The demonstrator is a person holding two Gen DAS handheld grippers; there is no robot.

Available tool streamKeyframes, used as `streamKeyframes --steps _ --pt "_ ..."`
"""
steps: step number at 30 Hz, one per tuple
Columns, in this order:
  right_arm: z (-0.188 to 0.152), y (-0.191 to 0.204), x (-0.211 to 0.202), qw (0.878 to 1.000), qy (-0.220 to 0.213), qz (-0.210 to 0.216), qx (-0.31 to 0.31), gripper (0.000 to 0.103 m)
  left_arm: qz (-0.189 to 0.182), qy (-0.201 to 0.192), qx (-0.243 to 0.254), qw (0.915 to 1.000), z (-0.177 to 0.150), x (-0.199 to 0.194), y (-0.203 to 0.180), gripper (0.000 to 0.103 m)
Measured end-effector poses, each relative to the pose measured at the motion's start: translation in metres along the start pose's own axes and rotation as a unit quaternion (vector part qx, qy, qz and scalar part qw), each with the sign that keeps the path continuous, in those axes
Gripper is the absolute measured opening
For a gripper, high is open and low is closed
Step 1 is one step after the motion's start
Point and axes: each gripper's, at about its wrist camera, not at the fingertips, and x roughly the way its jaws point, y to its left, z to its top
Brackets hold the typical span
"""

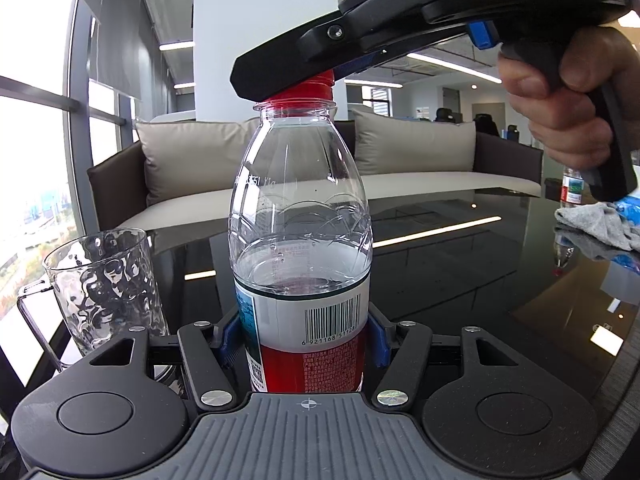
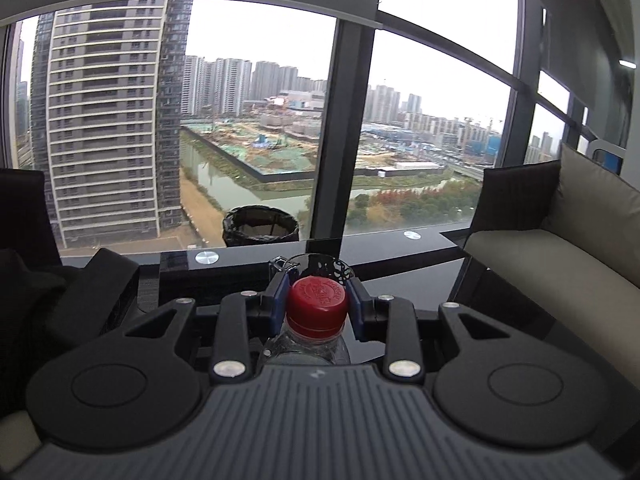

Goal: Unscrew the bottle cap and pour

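A clear plastic water bottle (image 1: 300,208) with a red and white label stands upright on the dark glass table (image 1: 460,264), partly filled. My left gripper (image 1: 304,340) is shut on the bottle's labelled body. The red cap (image 1: 310,90) sits on the neck. My right gripper (image 2: 318,304) is shut on the red cap (image 2: 318,306) from the side; it shows in the left wrist view (image 1: 280,76) as a black arm over the cap. An empty clear glass mug (image 1: 104,284) stands left of the bottle, and its rim shows behind the cap (image 2: 320,260).
A grey cloth (image 1: 600,224) and a second small bottle (image 1: 572,188) lie at the table's far right. A sofa with beige cushions (image 1: 412,148) stands behind the table. A black bin (image 2: 260,226) stands by the window beyond the table edge.
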Motion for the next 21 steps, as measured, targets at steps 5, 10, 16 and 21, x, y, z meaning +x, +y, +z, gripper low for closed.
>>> streamKeyframes --steps 5,10,16,21 --pt "0.004 0.032 0.004 0.990 0.009 -0.132 0.047 0.058 0.001 0.001 -0.003 1.0000 0.000 0.001 0.000 0.056" --pt "-0.007 0.066 0.001 0.961 -0.050 -0.238 0.133 0.058 0.001 0.002 -0.003 1.0000 0.000 0.001 -0.001 0.056" --pt "-0.013 0.070 0.010 0.940 -0.072 -0.272 0.191 0.045 0.002 0.002 -0.002 1.0000 0.000 0.001 -0.001 0.056" --pt "-0.017 0.072 0.019 0.935 -0.073 -0.277 0.207 0.040 0.001 0.001 -0.001 1.0000 0.001 0.000 0.007 0.056"
